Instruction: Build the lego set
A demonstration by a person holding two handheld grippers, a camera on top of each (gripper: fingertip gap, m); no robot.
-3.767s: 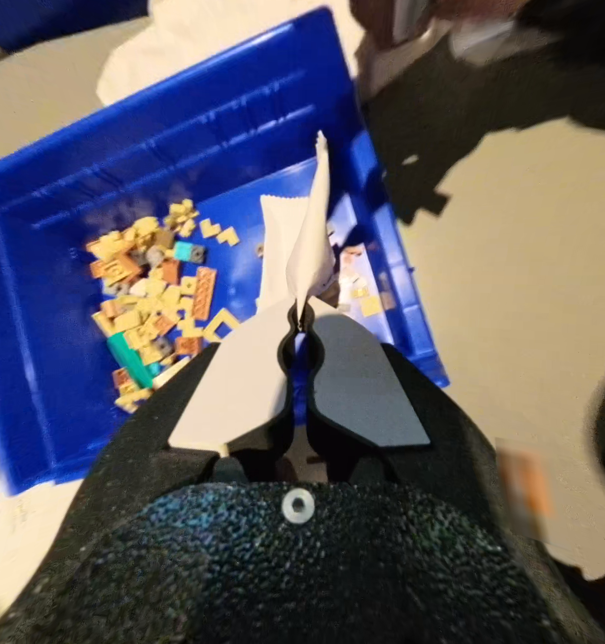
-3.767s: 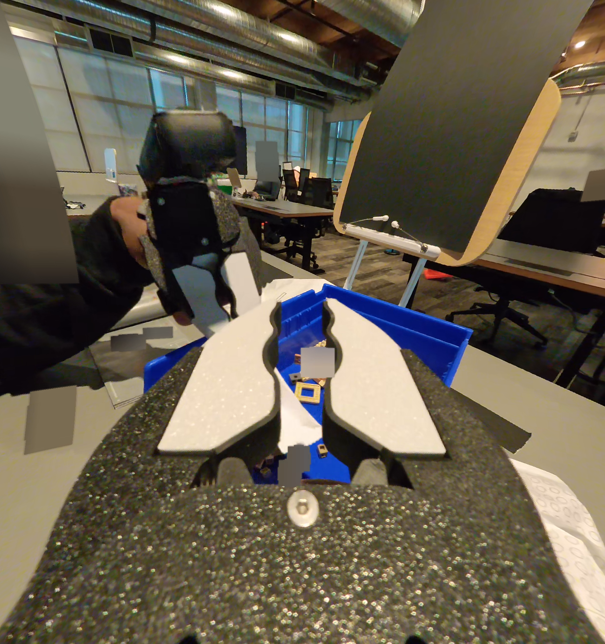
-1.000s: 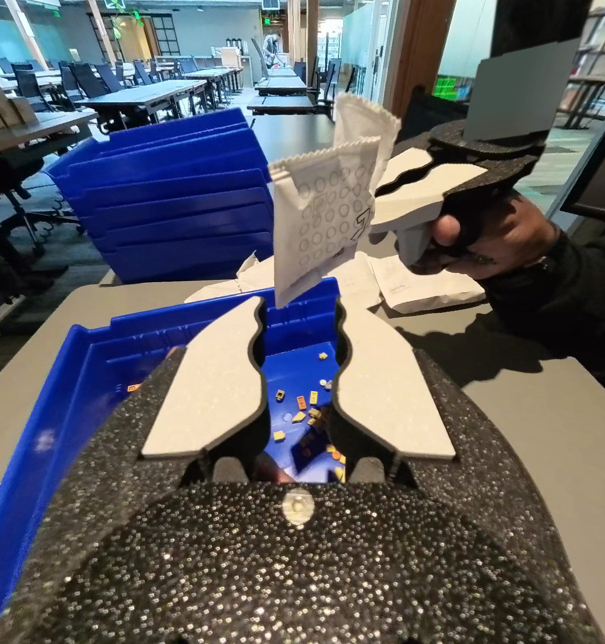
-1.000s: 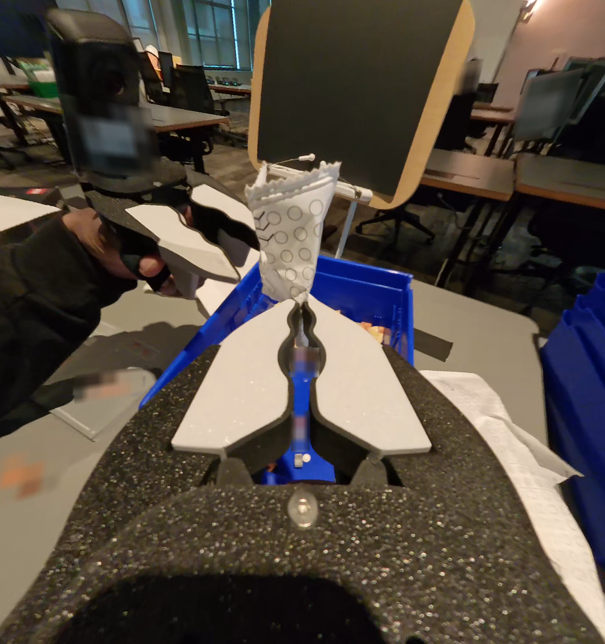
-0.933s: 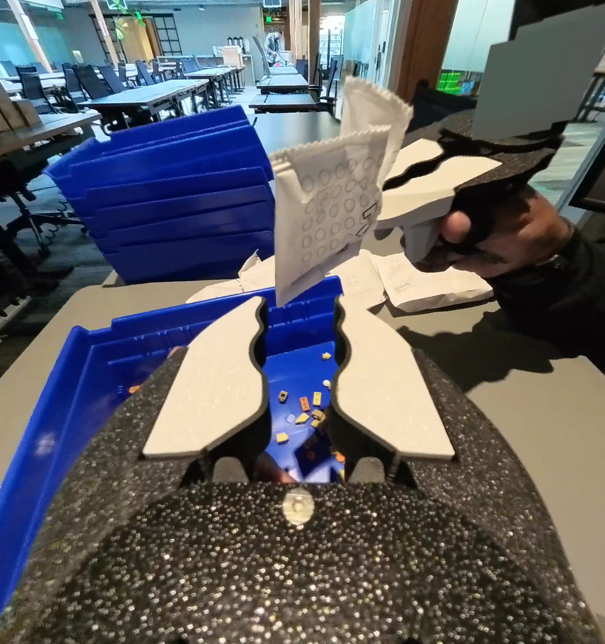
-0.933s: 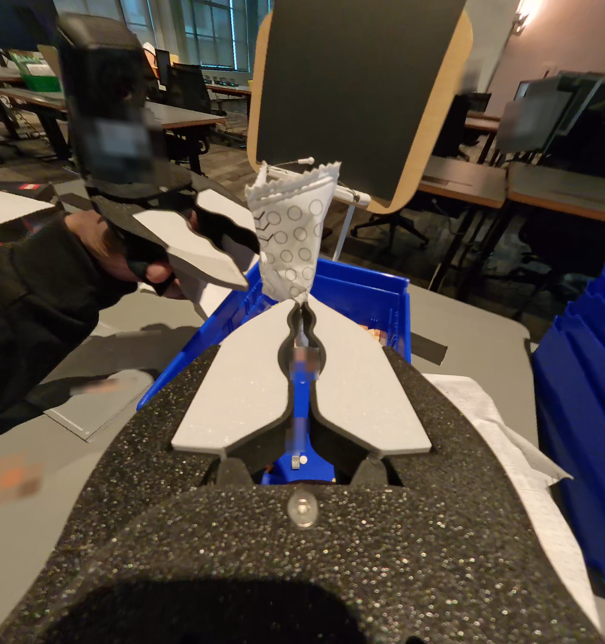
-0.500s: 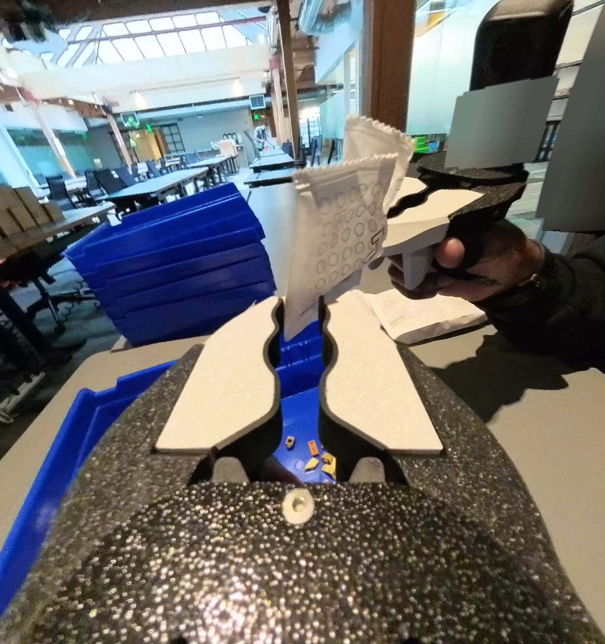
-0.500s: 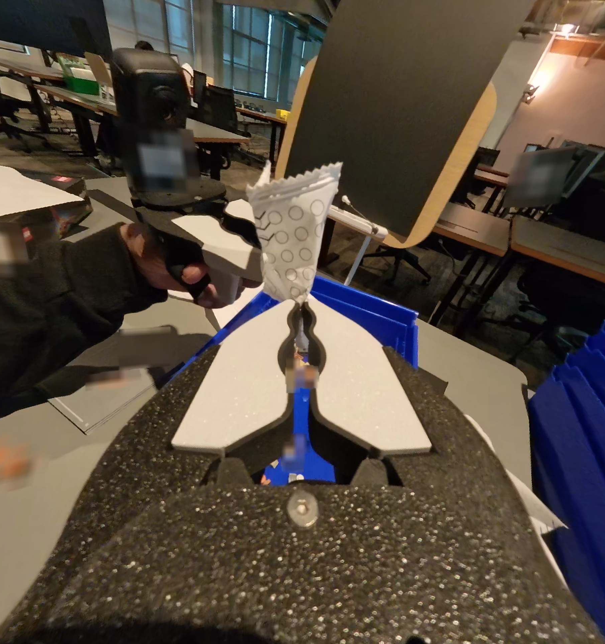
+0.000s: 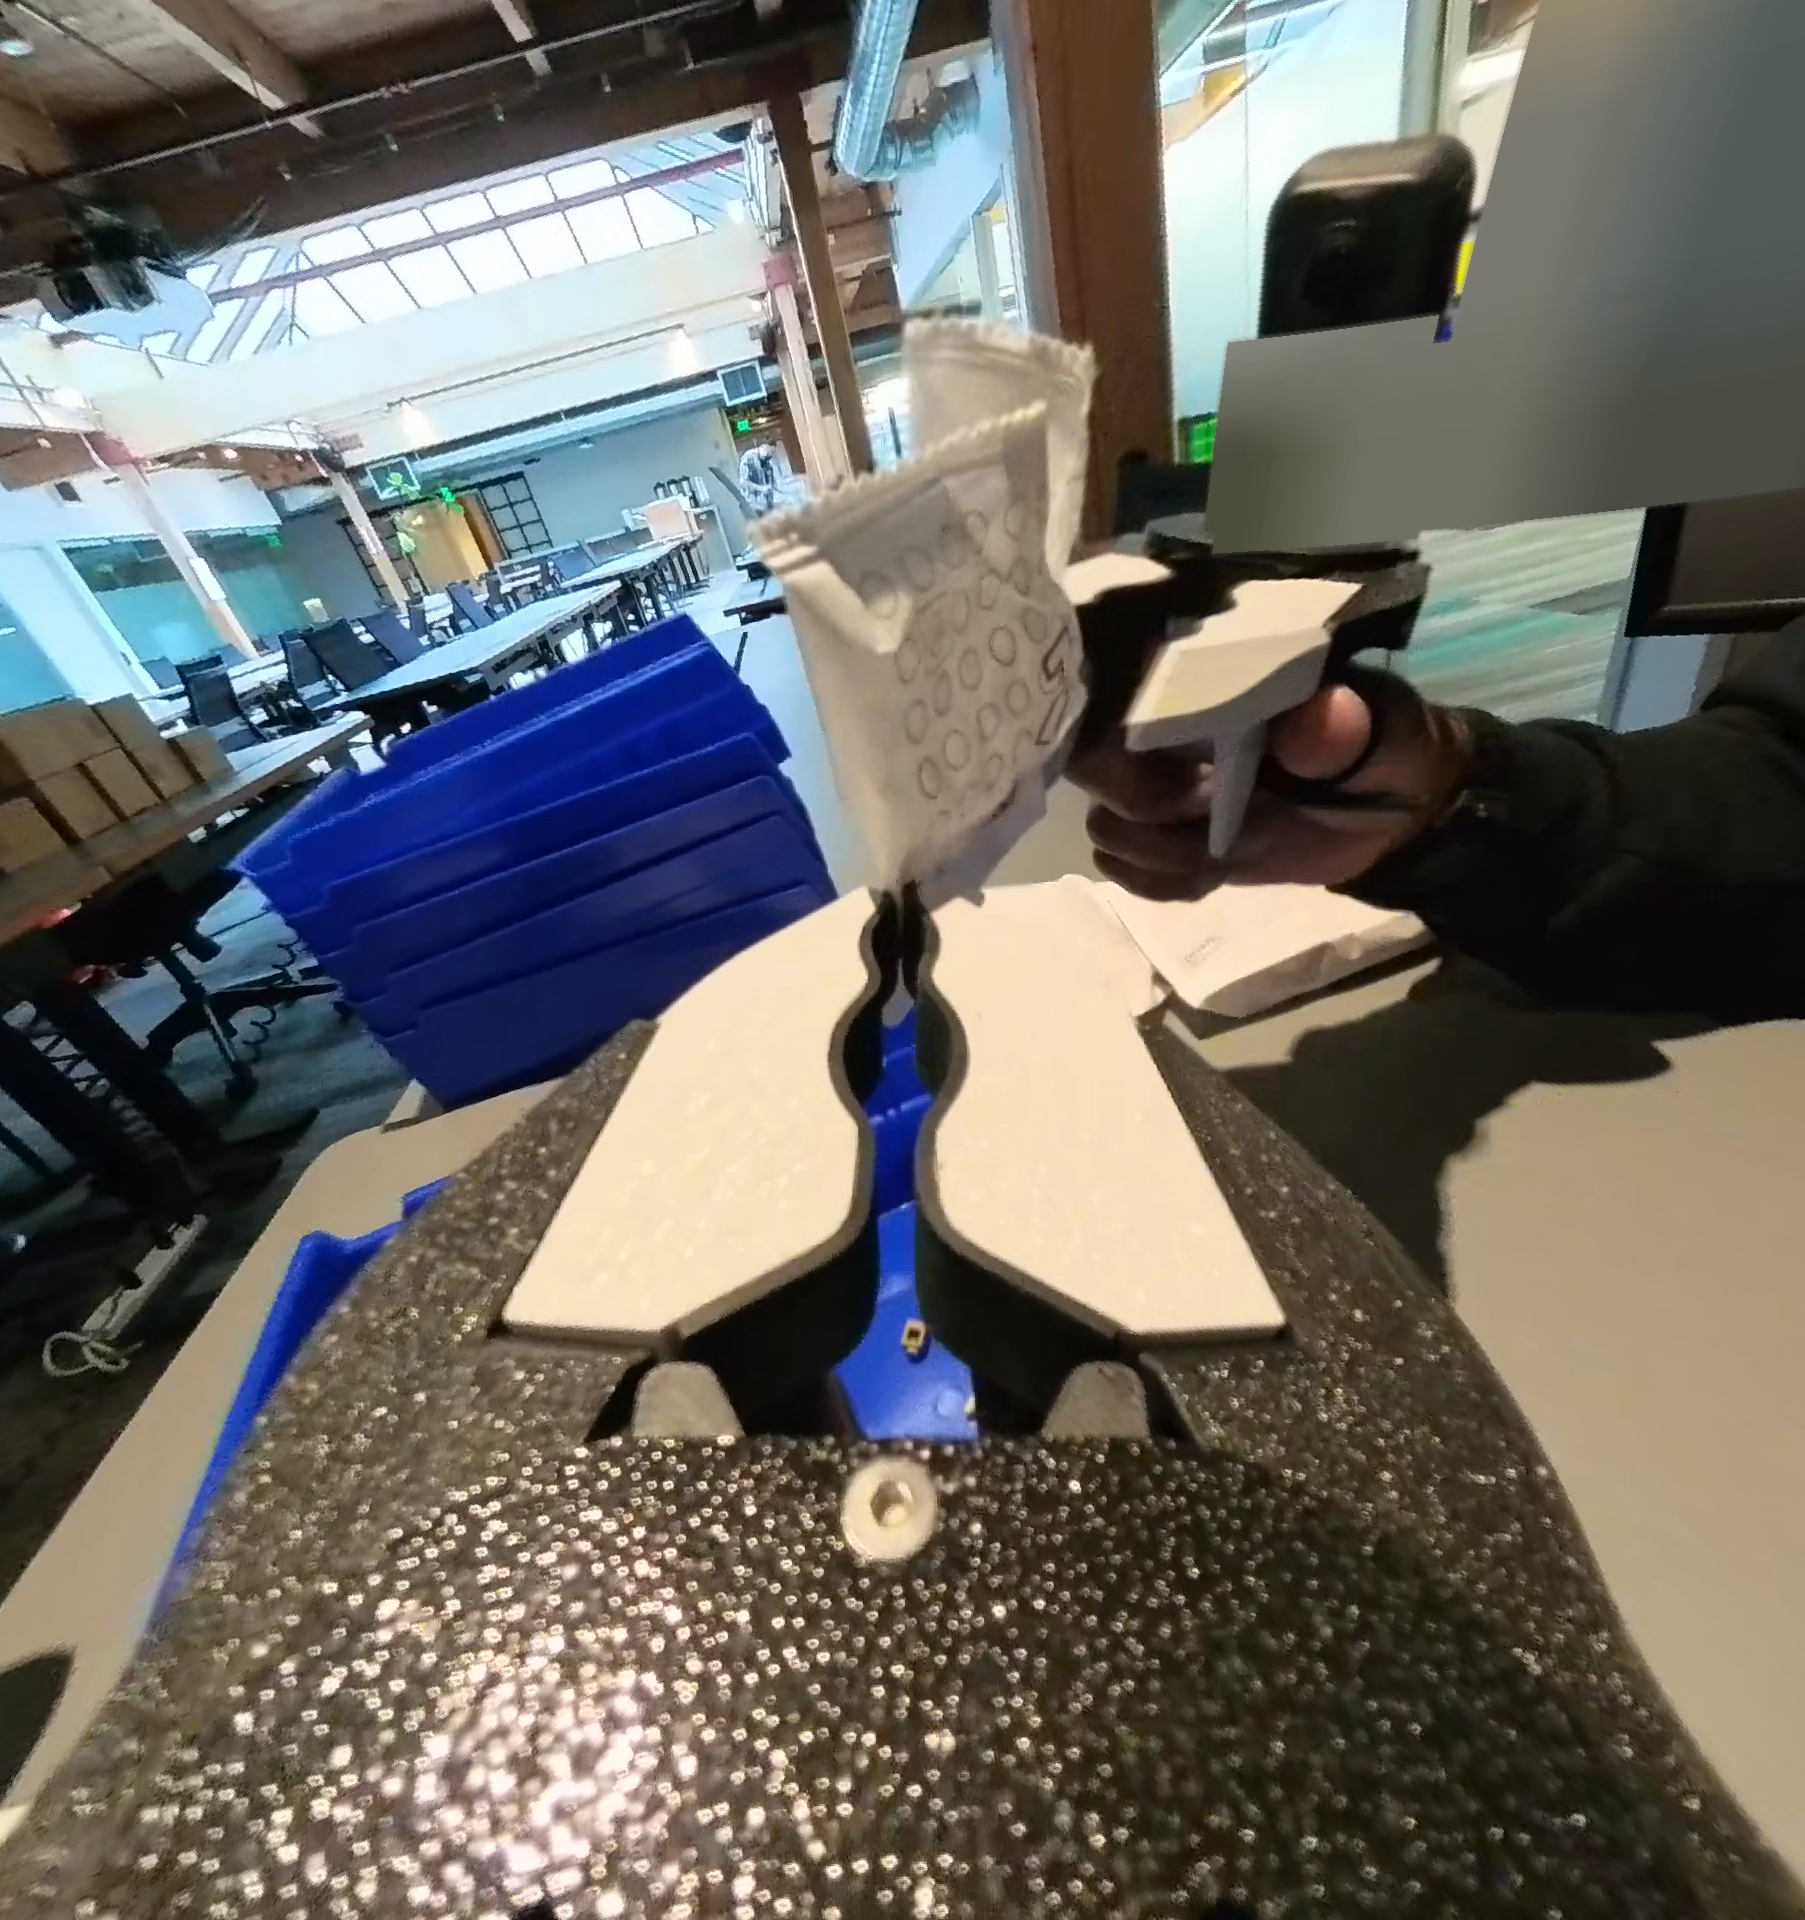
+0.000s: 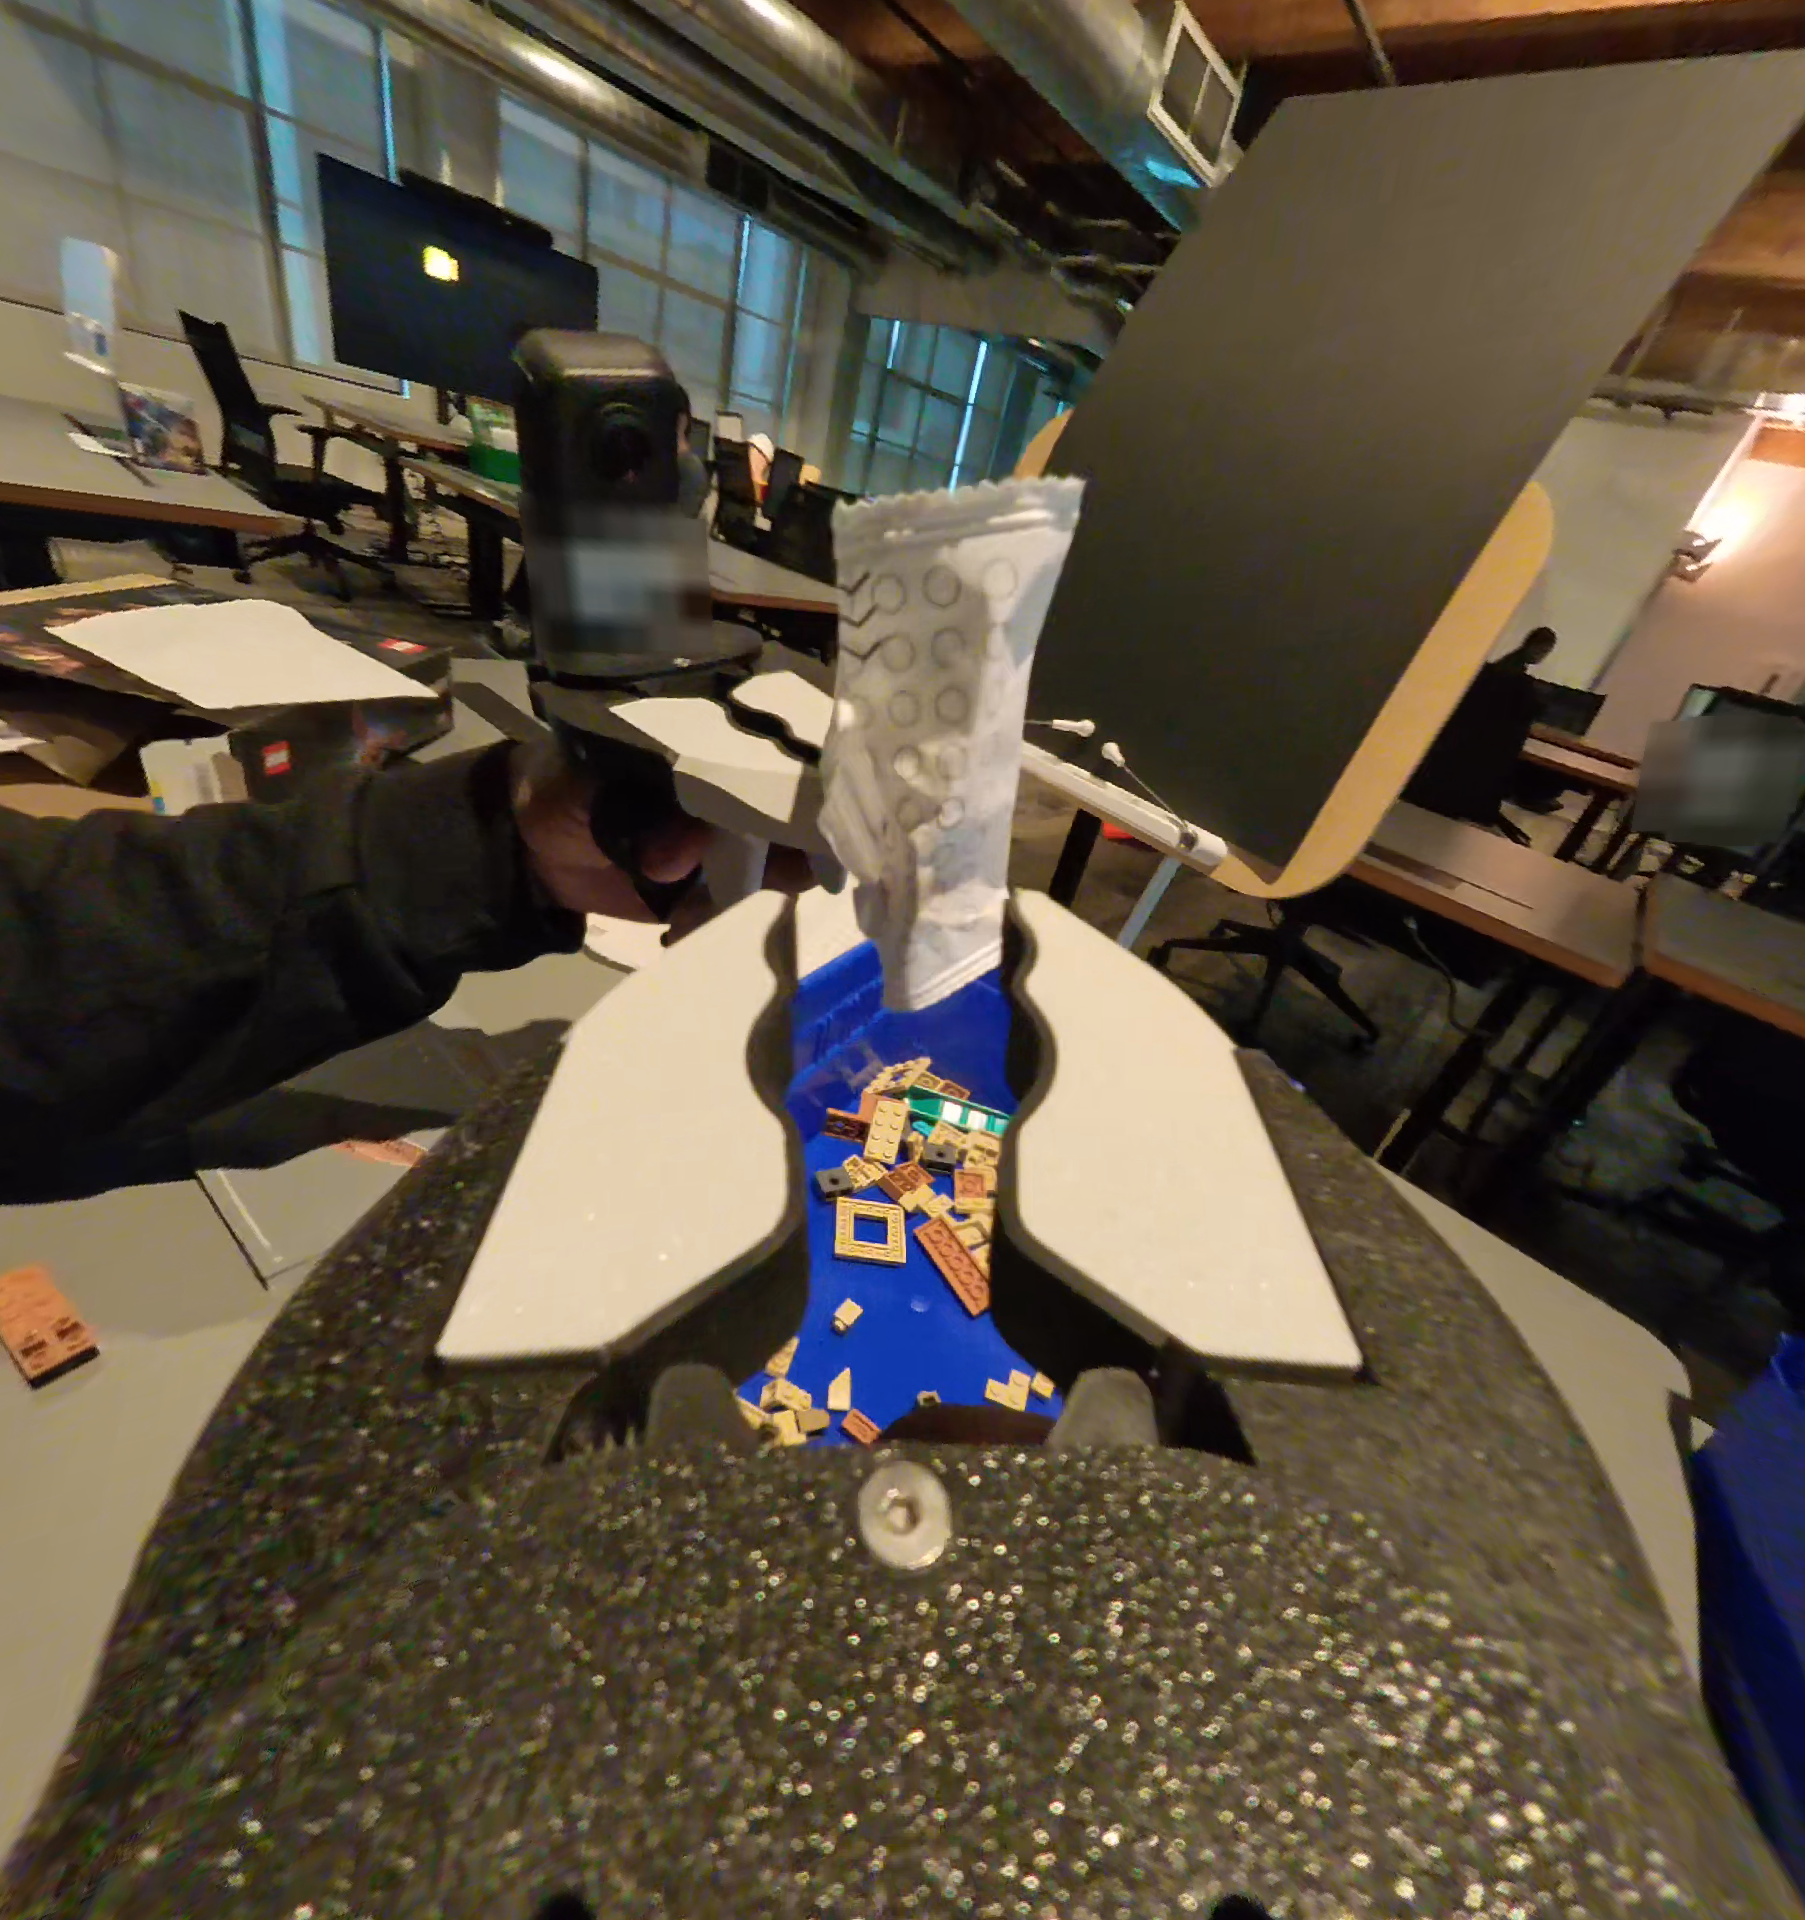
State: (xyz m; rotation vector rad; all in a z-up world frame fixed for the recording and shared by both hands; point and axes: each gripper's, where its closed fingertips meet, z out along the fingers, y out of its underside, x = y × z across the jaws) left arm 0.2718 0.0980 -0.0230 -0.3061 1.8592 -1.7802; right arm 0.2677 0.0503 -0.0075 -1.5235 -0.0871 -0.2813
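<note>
Printing on the white paper bag [image 9: 945, 665] is rings and a dark mark. Left gripper [image 9: 900, 914] has now clamped its bottom corner; right gripper [image 10: 903, 961] has let go, jaws wide, above loose bricks [image 10: 913, 1174] in the blue bin [image 10: 882, 1335].

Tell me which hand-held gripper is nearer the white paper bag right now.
Left. The left hand-held gripper is shut on the white paper bag's lower end. The right hand-held gripper stands open, the bag hanging between its spread fingers without touching them.
</note>
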